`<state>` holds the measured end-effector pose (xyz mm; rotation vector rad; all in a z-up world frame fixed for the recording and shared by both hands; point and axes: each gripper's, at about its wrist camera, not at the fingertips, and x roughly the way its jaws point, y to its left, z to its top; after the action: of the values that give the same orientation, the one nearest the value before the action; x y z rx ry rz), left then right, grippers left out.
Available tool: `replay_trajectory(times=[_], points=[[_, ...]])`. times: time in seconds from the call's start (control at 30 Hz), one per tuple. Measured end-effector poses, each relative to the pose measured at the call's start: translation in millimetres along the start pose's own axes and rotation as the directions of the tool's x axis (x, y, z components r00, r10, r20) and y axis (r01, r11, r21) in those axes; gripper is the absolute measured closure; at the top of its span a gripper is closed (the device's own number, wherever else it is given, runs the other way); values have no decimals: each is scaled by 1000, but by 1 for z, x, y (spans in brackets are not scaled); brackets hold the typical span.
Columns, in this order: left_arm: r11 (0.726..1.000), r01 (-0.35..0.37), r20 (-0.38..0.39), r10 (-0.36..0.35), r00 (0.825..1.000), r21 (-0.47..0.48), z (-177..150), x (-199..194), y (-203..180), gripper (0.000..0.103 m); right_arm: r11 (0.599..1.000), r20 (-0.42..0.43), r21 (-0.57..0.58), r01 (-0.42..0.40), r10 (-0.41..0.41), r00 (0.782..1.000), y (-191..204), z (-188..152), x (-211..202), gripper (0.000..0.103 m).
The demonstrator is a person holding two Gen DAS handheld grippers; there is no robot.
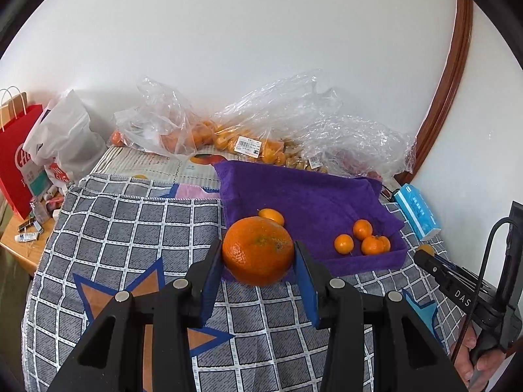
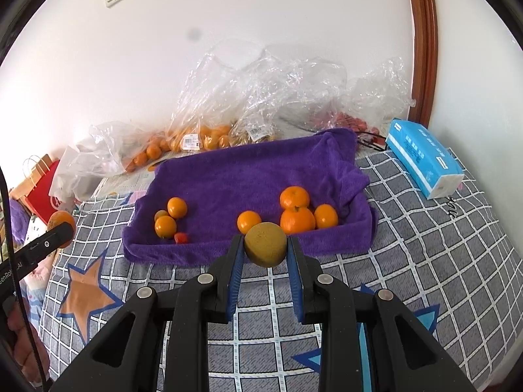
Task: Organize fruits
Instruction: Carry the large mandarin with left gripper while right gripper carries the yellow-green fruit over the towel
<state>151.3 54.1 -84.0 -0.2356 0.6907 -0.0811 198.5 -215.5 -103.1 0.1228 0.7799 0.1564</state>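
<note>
My left gripper (image 1: 258, 251) is shut on a large orange (image 1: 258, 250), held just before the near left edge of the purple towel tray (image 1: 307, 196). My right gripper (image 2: 265, 245) is shut on a dull yellow-brown round fruit (image 2: 265, 244) at the tray's near edge (image 2: 196, 254). In the tray lie several small oranges: a right group (image 2: 295, 210), a left group (image 2: 170, 217), one in the middle (image 2: 248, 221), and a small red fruit (image 2: 180, 237). The left gripper with its orange shows at the left of the right wrist view (image 2: 60, 223).
Clear plastic bags of oranges (image 1: 202, 137) and other fruit lie behind the tray against the wall. A blue tissue pack (image 2: 425, 163) sits right of the tray. A red paper bag (image 1: 16, 163) and a white bag (image 1: 65, 137) stand at far left. A checked cloth (image 1: 130, 228) covers the surface.
</note>
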Motion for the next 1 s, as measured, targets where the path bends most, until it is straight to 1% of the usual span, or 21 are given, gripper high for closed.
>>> replay_trajectory(times=[0.4,1.0], points=[[1000,18,-23,-18,1000,2,15,18,-4,63,1000,21,-19,2,-2,1000,1,14,9,77],[999,30,-18,-30,999,31,34,37,-10,63,999,31,-31,13,-12,999,-1,33,28,77]])
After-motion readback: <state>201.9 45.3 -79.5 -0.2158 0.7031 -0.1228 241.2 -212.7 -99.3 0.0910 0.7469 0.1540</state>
